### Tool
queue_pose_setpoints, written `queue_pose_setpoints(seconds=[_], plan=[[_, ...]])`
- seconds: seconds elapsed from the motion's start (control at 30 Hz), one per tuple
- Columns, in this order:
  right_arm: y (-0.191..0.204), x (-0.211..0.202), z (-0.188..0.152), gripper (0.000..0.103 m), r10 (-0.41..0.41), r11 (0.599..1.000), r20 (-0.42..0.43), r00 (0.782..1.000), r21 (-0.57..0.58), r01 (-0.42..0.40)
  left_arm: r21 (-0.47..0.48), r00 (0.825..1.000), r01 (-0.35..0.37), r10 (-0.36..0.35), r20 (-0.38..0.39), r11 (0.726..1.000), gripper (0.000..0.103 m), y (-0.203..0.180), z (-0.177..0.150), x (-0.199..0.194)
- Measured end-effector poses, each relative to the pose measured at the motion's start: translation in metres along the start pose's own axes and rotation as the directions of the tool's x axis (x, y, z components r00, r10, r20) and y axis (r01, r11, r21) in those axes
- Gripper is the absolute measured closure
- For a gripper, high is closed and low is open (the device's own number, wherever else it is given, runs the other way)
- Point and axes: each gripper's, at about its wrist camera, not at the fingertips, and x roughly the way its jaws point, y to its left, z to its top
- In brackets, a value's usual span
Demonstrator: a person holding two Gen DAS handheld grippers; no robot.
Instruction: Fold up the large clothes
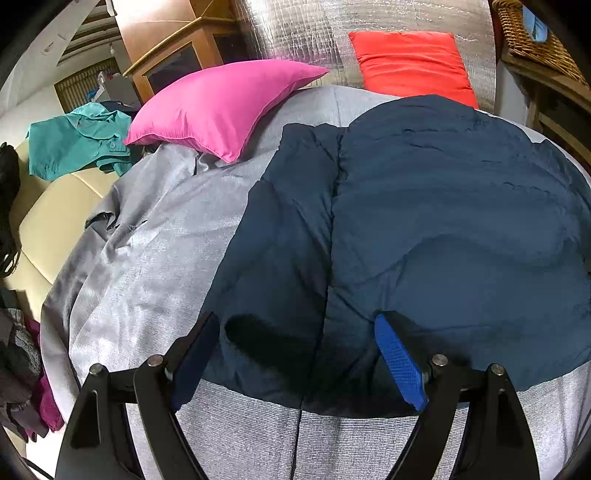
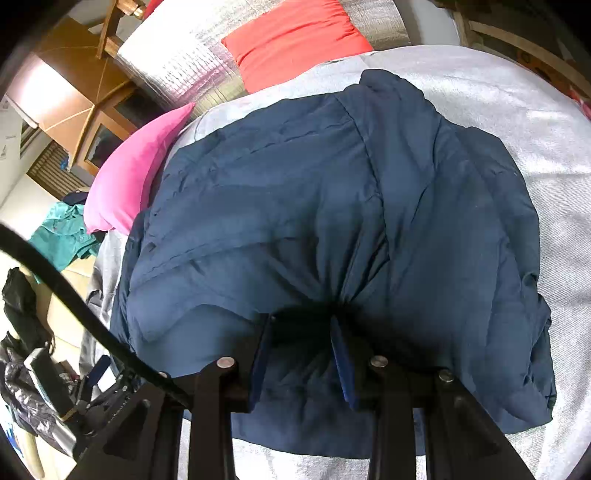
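Observation:
A navy padded jacket (image 1: 424,221) lies spread on the grey bedsheet (image 1: 155,258). In the left wrist view my left gripper (image 1: 295,321) stands open wide over the jacket's near hem. Its blue pads (image 1: 397,362) straddle the fabric without pressing it. In the right wrist view the same jacket (image 2: 295,184) fills the middle. My right gripper (image 2: 303,319) is shut on a bunched fold of it near the front edge, and creases fan out from the pinch. The fabric between the fingers lies in deep shadow.
A pink pillow (image 1: 221,107) and a red pillow (image 1: 410,62) lie at the head of the bed by a silver quilted panel (image 1: 314,29). A teal shirt (image 1: 77,140) rests on a cream surface at left. Wooden furniture (image 1: 173,55) stands behind. A black cable (image 2: 74,295) crosses the lower left.

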Motion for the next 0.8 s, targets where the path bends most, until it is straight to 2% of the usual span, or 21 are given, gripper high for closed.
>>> queue_pose_setpoints(seconds=[0.1, 0.13, 0.23, 0.3, 0.4, 0.43, 0.5, 0.57, 0.7, 0.73, 0.8], plan=[[0.001, -0.01, 0.003, 0.065, 0.069, 0.998, 0.019, 0.997, 0.01, -0.069, -0.005, 1.0, 0.002, -0.002, 0.001, 1.0, 0.017, 0.001, 0.001, -0.001], [0.003, -0.017, 0.005, 0.065, 0.105, 0.995, 0.049, 0.993, -0.007, -0.104, -0.007, 1.0, 0.003, -0.003, 0.0, 1.0, 0.017, 0.001, 0.002, -0.002], [0.011, -0.034, 0.013, 0.065, 0.135, 0.989, 0.152, 0.979, -0.074, -0.125, -0.015, 1.0, 0.014, -0.014, 0.009, 1.0, 0.017, 0.004, 0.008, -0.005], [0.008, -0.035, 0.023, 0.065, 0.128, 0.991, 0.186, 0.974, -0.071, -0.116, -0.041, 0.999, 0.027, -0.025, 0.046, 0.999, 0.017, 0.011, 0.016, -0.011], [-0.014, -0.018, 0.036, 0.064, 0.076, 0.996, 0.17, 0.982, 0.029, -0.082, -0.113, 0.997, 0.033, -0.026, 0.068, 0.993, 0.017, 0.026, 0.028, -0.009], [-0.024, -0.006, 0.04, 0.066, 0.043, 0.996, 0.142, 0.989, 0.067, -0.053, -0.138, 0.999, 0.033, -0.026, 0.046, 0.99, 0.017, 0.03, 0.031, -0.002], [-0.033, 0.005, 0.044, 0.066, 0.069, 0.992, 0.116, 0.991, 0.095, -0.08, -0.151, 0.998, 0.04, -0.046, -0.039, 0.988, 0.017, 0.03, 0.032, 0.02], [-0.033, 0.001, 0.046, 0.066, 0.087, 0.991, 0.111, 0.99, 0.087, -0.097, -0.162, 0.994, 0.057, -0.071, -0.083, 0.985, 0.017, 0.028, 0.03, 0.034], [-0.039, -0.026, 0.045, 0.065, 0.123, 0.985, 0.181, 0.976, 0.101, -0.142, -0.158, 0.996, 0.054, -0.064, -0.06, 0.986, 0.017, 0.029, 0.035, 0.03], [-0.043, -0.035, 0.045, 0.065, 0.128, 0.982, 0.21, 0.969, 0.108, -0.153, -0.182, 0.996, 0.06, -0.071, -0.053, 0.981, 0.017, 0.033, 0.036, 0.029], [-0.053, -0.038, 0.044, 0.065, 0.103, 0.982, 0.221, 0.97, 0.135, -0.135, -0.227, 0.995, 0.073, -0.085, -0.045, 0.971, 0.017, 0.041, 0.035, 0.03]])
